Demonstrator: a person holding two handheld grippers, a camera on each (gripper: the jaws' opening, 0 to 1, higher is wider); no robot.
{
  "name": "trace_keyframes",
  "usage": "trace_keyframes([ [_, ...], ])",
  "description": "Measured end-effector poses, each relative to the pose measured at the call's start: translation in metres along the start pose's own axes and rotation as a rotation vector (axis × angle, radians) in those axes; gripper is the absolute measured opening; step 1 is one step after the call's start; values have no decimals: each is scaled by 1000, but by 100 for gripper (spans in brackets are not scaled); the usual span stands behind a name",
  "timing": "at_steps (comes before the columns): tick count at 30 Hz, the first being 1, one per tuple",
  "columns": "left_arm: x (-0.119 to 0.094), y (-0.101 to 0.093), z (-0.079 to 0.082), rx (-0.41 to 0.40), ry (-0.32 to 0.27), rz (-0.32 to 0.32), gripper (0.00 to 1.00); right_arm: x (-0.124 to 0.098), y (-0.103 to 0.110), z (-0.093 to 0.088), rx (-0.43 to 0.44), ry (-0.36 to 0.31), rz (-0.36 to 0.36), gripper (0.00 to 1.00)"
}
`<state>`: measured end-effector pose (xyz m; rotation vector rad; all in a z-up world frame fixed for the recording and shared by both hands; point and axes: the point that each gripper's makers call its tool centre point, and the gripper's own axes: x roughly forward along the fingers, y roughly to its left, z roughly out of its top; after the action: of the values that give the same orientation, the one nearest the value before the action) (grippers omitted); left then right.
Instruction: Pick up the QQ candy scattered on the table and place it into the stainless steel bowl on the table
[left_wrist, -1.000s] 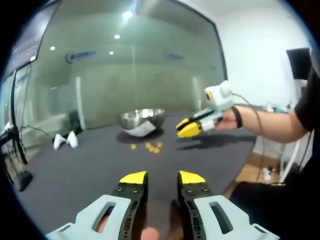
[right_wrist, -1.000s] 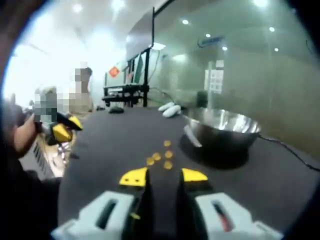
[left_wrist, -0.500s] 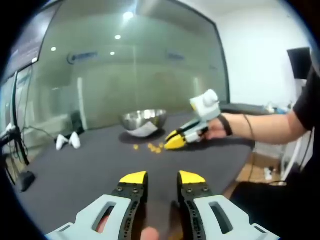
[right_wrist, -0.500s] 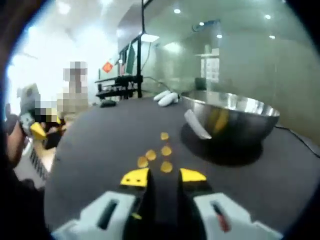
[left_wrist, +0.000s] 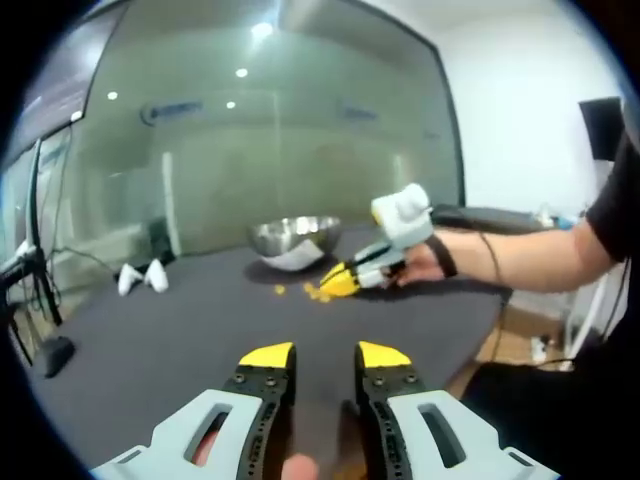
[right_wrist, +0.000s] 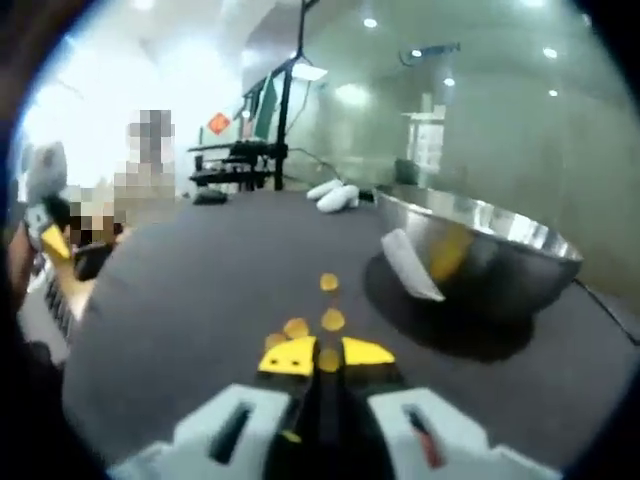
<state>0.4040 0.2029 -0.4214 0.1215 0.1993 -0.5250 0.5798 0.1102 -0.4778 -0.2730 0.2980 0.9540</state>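
Note:
Several yellow QQ candies (right_wrist: 333, 320) lie on the dark table (right_wrist: 180, 290), just left of the stainless steel bowl (right_wrist: 480, 255). My right gripper (right_wrist: 329, 358) is down on the tabletop with its jaws drawn close around one candy (right_wrist: 328, 361). The left gripper view shows that right gripper (left_wrist: 338, 284) tilted down at the candies (left_wrist: 281, 290) in front of the bowl (left_wrist: 293, 237). Near the table's front, my left gripper (left_wrist: 325, 355) is held open with nothing between its jaws. It also appears at the left edge of the right gripper view (right_wrist: 50, 240).
A white label (right_wrist: 410, 268) sticks to the bowl's side. Two white objects (left_wrist: 140, 278) lie at the far left of the table. A glass wall stands behind the table, and a black stand (right_wrist: 240, 160) is beyond its far end. A person's arm (left_wrist: 520, 255) reaches in from the right.
My right gripper has moved forward and down to the candies, and its jaws have narrowed around one. The left gripper has stayed nearly still.

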Motion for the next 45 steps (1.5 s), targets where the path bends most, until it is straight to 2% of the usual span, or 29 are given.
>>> trace_keyframes([
  [5,1,-2,1,2,0,-6,25,-1,1,-1,30,-1,6,9],
  [13,1,-2,1,1,-1,-6,25,-3,3,0,22,3,9,9],
  [20,1,-3,0,0,0,-7,25,-16,2,10,28,-25,2,9],
  [30,3,-9,2,1,-5,-17,25,-36,-8,40,15,-78,-35,9],
  [37,5,-13,0,3,0,-25,25,-40,-28,64,-1,-134,-68,9],
  [45,4,-10,1,5,0,-21,25,-46,-53,97,24,-203,-134,9],
])
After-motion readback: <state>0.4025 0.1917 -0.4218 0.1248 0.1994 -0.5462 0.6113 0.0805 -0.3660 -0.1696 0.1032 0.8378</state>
